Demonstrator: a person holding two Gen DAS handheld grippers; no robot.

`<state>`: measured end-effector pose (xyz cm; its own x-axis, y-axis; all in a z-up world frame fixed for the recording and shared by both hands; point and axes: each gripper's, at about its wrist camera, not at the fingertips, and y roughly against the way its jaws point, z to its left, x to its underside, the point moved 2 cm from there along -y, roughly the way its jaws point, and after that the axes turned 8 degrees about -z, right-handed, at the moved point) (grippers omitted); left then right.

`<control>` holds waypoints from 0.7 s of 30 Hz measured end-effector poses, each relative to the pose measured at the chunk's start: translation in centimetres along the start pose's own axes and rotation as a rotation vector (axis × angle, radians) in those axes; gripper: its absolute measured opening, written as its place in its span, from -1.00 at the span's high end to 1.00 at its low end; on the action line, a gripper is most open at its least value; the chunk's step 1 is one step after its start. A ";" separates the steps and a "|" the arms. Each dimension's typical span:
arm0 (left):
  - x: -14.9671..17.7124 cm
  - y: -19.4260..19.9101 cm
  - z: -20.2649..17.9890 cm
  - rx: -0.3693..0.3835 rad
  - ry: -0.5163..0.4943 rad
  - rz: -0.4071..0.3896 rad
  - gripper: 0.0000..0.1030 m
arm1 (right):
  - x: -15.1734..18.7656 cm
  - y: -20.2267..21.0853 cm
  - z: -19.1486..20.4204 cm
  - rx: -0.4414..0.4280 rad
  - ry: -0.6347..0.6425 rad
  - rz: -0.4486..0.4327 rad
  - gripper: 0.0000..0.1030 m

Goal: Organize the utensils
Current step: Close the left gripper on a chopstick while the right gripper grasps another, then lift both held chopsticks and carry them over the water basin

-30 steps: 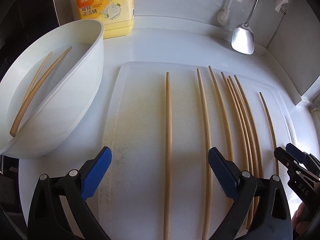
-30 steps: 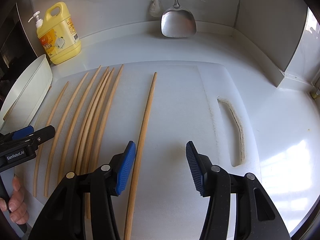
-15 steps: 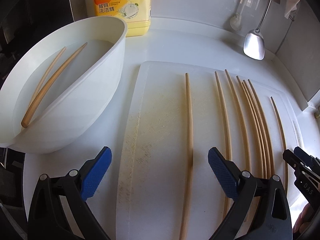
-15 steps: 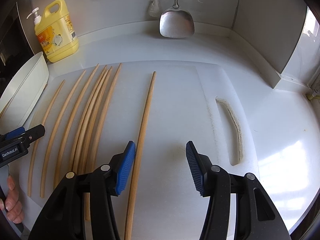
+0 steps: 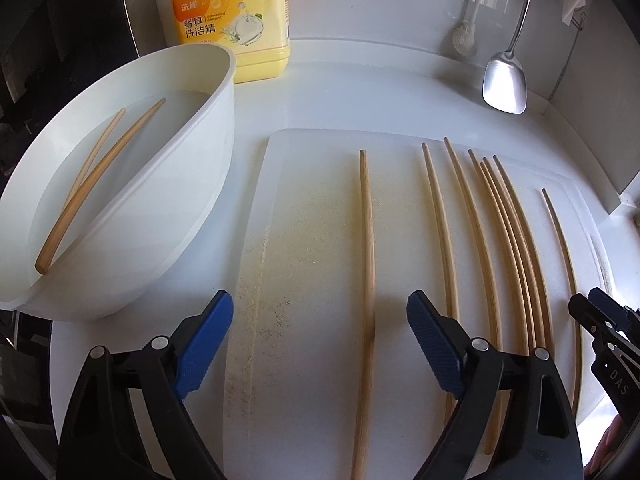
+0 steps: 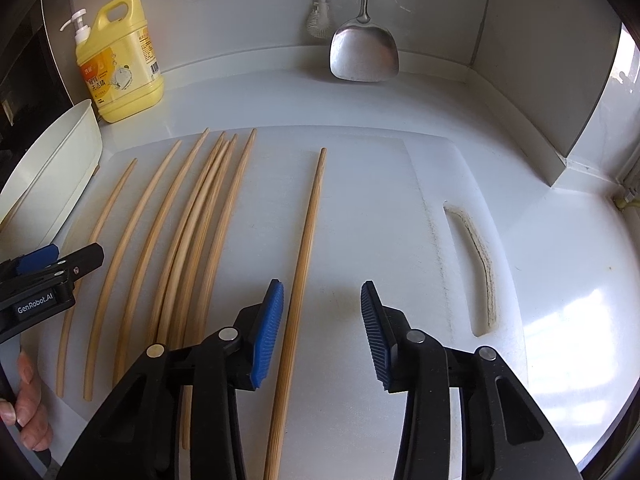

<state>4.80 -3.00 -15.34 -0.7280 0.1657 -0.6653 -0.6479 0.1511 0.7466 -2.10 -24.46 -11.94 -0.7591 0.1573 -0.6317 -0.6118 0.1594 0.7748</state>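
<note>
- While both grippers hover over the cutting board (image 6: 360,184), the left gripper (image 5: 320,340) stands wide apart, closing slightly, one chopstick (image 5: 367,280) beneath its gap.
- Right gripper (image 6: 322,332): narrowing, jaws apart, another chopstick (image 6: 304,248) lying between them, ungripped.

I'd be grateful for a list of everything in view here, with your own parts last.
cutting board: one, white, centre of counter
chopsticks on board: seven, tan wood, lying lengthwise
bowl: one, white, left of board, holding water
chopsticks in bowl: two, tan, leaning inside
detergent bottle: one, yellow, behind bowl
spatula: one, metal, hanging at back wall
brush: one, white, hanging beside spatula
counter: one, white
left gripper: black, blue pads, jaws just been closing, open around leftmost chopstick
right gripper: same colours, jaws just been closing, open around rightmost chopstick
hand: one, holding left gripper
</note>
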 end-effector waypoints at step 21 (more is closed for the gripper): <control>0.0 1.1 -2.7 0.069 -0.053 -0.001 0.86 | 0.2 0.3 1.1 -0.046 0.022 -0.005 0.88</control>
<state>3.49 -5.46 -14.53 -0.7130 0.2165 -0.6669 -0.6305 0.2181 0.7449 -2.21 -23.26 -11.88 -0.7601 0.1352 -0.6356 -0.6251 0.1153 0.7720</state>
